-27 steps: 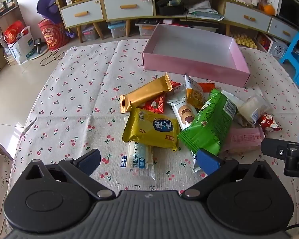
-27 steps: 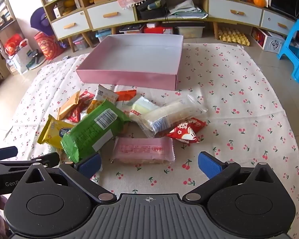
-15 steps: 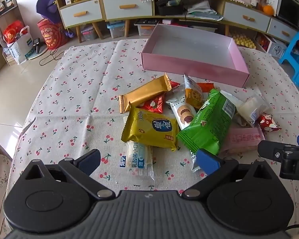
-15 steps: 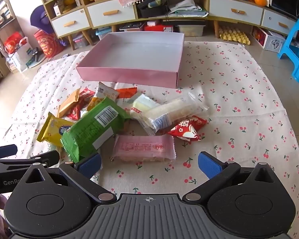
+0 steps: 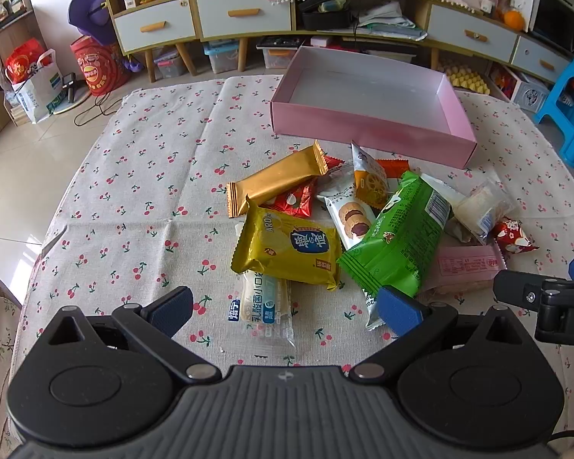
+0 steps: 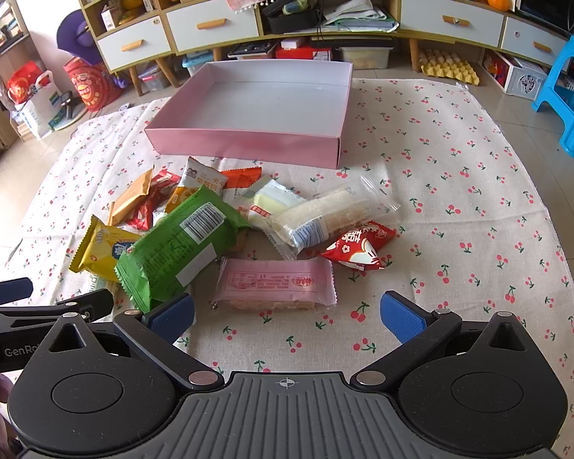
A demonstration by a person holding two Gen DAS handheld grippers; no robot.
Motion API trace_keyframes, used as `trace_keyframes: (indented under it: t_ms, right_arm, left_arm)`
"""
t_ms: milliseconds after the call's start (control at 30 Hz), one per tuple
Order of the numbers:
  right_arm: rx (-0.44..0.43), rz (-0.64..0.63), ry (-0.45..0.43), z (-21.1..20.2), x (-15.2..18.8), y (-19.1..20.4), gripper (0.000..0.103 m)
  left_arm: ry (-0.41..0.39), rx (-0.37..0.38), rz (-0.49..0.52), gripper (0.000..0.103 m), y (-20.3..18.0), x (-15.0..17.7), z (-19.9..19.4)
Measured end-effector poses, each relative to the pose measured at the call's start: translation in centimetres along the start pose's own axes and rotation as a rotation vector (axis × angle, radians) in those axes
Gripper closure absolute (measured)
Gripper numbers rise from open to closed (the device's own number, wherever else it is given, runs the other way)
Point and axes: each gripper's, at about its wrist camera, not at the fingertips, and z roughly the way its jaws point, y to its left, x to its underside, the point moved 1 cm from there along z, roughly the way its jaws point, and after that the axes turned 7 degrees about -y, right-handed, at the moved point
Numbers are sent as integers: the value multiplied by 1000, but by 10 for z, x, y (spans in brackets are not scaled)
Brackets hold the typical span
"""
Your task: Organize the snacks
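Observation:
A pile of snack packets lies on the cherry-print cloth in front of an empty pink box (image 5: 367, 126) (image 6: 245, 145). My left gripper (image 5: 285, 310) is open and empty, just above a clear white packet (image 5: 264, 306), with a yellow packet (image 5: 287, 246) and a green packet (image 5: 398, 237) beyond it. My right gripper (image 6: 285, 315) is open and empty, just short of a pink packet (image 6: 275, 283). A red packet (image 6: 359, 246), a clear rice-cake packet (image 6: 325, 216) and the green packet (image 6: 180, 244) lie beyond. A gold bar (image 5: 275, 181) lies at the pile's left.
The other gripper shows at each view's edge: right one (image 5: 547, 302), left one (image 6: 38, 306). Cabinets with drawers (image 5: 245, 11) stand behind the table. A blue stool (image 6: 570, 95) stands at the right. The cloth's edges drop off at left and right.
Both grippers have eased slightly forward toward the pile. No packet has moved and both stay open.

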Motion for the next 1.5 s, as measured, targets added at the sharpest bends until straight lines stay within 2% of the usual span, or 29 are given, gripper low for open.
trace_keyframes:
  t_ms: [1333,1500]
  right_arm:
    - [1,9,11,2,0,-1,0]
    - [-2,7,13,2,-2,0,0]
  left_arm:
    - [4,7,6,0,-7,3,-1]
    - [18,28,6,0,-1,0,0]
